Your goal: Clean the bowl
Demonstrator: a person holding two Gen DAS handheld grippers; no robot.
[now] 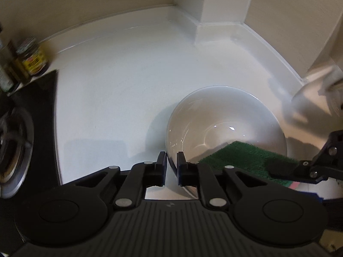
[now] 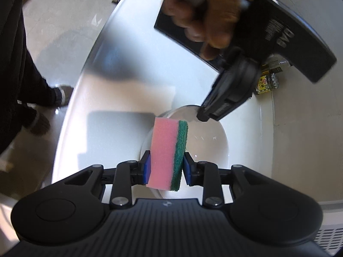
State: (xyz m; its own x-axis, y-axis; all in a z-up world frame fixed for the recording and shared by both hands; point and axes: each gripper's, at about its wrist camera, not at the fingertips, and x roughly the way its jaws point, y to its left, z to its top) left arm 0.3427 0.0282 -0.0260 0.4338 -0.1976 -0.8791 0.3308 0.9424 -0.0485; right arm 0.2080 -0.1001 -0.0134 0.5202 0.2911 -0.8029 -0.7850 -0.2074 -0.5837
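Here, a white bowl [image 1: 225,128] sits on a white counter [image 1: 118,85], right of a dark stove [image 1: 19,132]. The left gripper [image 1: 171,167] is clamped on the bowl's near rim, one finger inside, one outside. The right gripper [image 2: 166,167] squeezes a pink and green sponge [image 2: 167,154], held over the bowl from the right. Blurred jars [image 1: 32,57] stand far left, beyond the stove. A person's hand [image 2: 210,12] grips the left tool.
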